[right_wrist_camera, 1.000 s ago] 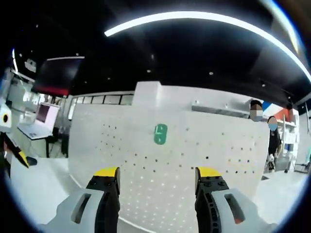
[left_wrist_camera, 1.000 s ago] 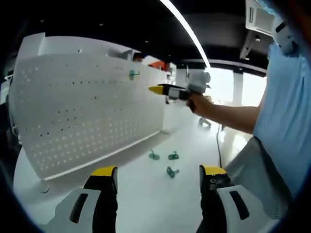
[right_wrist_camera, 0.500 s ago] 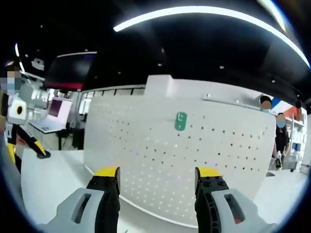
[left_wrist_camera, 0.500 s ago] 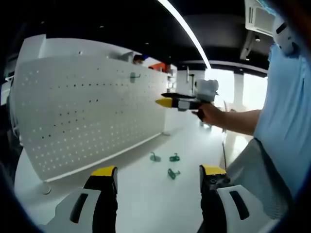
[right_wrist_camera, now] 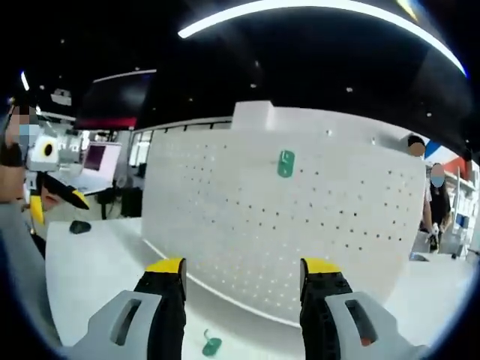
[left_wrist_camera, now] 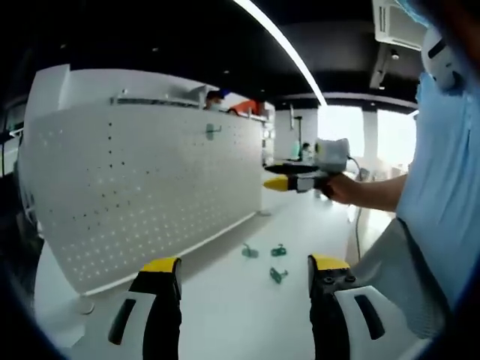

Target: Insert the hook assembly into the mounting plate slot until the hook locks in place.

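Pegboard point(left_wrist_camera: 142, 187): a white panel full of small holes, standing upright on the table; in the left gripper view it runs from near left away to the far right, and in the right gripper view point(right_wrist_camera: 300, 217) it faces the camera.
Mounted hook point(right_wrist_camera: 285, 163): a green hook sits on the pegboard face, high up and near the middle in the right gripper view; in the left gripper view it shows side-on point(left_wrist_camera: 212, 130) near the top edge of the board, small and sticking out from the panel.
Loose hooks point(left_wrist_camera: 271, 260): three green hooks lie on the table in front of the pegboard, near each other but apart; another green piece point(right_wrist_camera: 211, 345) lies on the table between the jaws in the right gripper view.
Table point(left_wrist_camera: 225, 300): white, carrying the pegboard and the loose hooks.
Left gripper point(left_wrist_camera: 245, 270): jaws wide apart with nothing between them, held above the table and pointing toward the loose hooks; it also shows at the far left of the right gripper view point(right_wrist_camera: 52, 202), held in a hand.
Right gripper point(right_wrist_camera: 242, 271): jaws wide apart and holding nothing, aimed at the pegboard well short of it; in the left gripper view it shows at the right point(left_wrist_camera: 279, 182), held in a hand point(left_wrist_camera: 346, 189), off the far end of the pegboard.
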